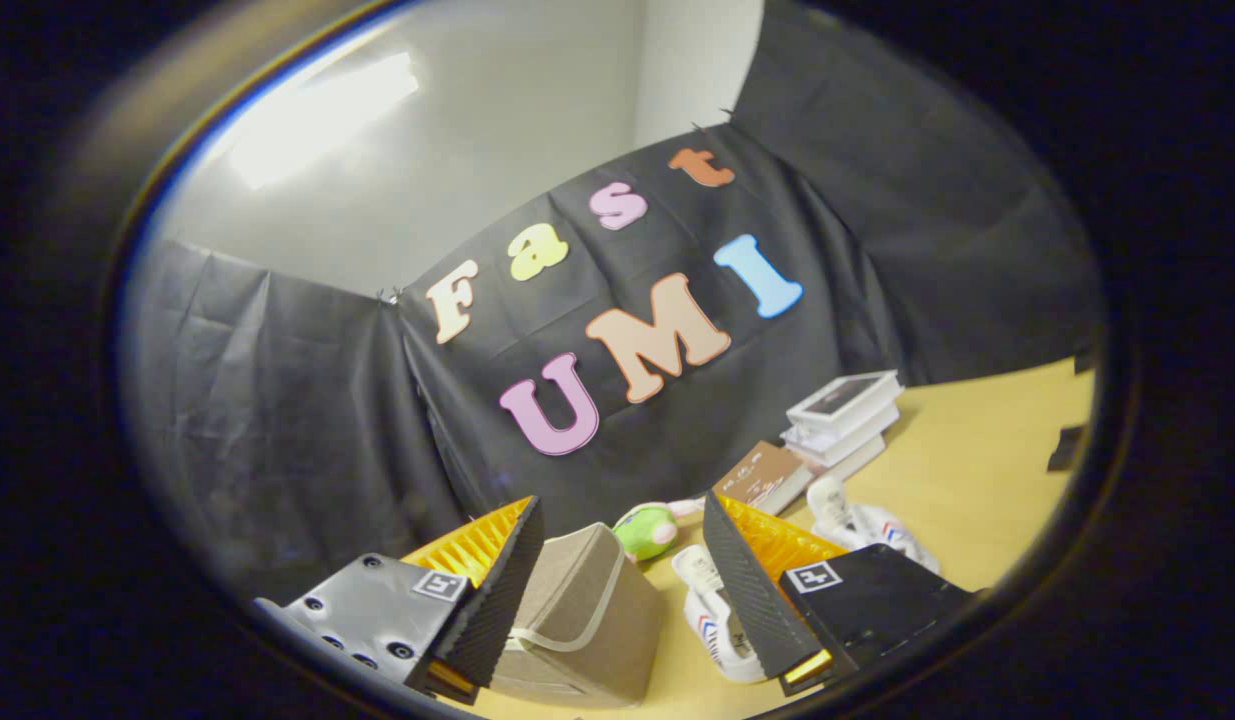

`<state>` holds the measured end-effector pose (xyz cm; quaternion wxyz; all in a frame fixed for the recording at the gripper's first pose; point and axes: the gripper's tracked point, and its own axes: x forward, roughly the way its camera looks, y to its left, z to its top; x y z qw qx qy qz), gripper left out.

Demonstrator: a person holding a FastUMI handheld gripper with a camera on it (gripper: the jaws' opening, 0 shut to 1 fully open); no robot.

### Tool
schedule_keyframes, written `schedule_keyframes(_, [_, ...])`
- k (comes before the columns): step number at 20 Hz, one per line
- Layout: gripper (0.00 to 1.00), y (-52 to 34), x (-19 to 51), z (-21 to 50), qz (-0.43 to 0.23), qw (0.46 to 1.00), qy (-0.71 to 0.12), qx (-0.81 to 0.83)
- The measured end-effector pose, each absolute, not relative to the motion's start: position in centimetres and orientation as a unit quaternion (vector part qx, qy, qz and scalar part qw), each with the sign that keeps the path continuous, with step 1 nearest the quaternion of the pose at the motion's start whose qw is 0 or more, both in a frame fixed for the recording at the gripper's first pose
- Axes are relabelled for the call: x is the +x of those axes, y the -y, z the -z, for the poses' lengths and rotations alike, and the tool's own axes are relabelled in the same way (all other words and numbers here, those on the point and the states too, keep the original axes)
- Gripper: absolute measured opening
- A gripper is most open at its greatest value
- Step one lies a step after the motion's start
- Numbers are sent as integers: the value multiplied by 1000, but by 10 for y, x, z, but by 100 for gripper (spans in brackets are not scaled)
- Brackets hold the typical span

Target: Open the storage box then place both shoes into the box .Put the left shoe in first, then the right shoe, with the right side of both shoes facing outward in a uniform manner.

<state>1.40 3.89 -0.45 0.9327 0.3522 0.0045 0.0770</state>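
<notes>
A beige fabric storage box (589,620) with pale trim stands on the wooden table (977,470), closed, just ahead of my left finger and partly between the fingers. One white shoe (712,610) with red and blue stripes lies beside the box, just inside my right finger, which hides part of it. The other white shoe (862,520) lies beyond the right finger, toward the books. My gripper (622,525) is held above the table, tilted, with its fingers wide apart and nothing held between them.
A green and pink plush toy (647,530) sits behind the box, near the cloth wall. A brown book (765,478) lies flat beside a stack of white books (843,412). Bare tabletop stretches out past the far shoe.
</notes>
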Motion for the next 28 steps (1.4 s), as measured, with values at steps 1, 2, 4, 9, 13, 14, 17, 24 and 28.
schedule_keyframes(1, [99, -44, 15, 13, -74, 920, -16, 385])
schedule_keyframes(2, [99, -49, 16, 20, -71, 904, -24, 421])
schedule_keyframes(4, [99, -65, 14, 34, -71, 863, -41, 499])
schedule_keyframes(9, [98, -98, 15, 62, -59, 796, -69, 598])
schedule_keyframes(13, [98, -107, 15, 83, -32, 732, -85, 675])
schedule_keyframes(14, [98, -110, 15, 90, -25, 716, -90, 691])
schedule_keyframes(17, [98, -129, 12, 101, -16, 664, -109, 739])
schedule_keyframes(24, [95, -145, 17, 103, -1, 575, -122, 809])
schedule_keyframes(28, [92, -141, 21, 93, -3, 560, -110, 821])
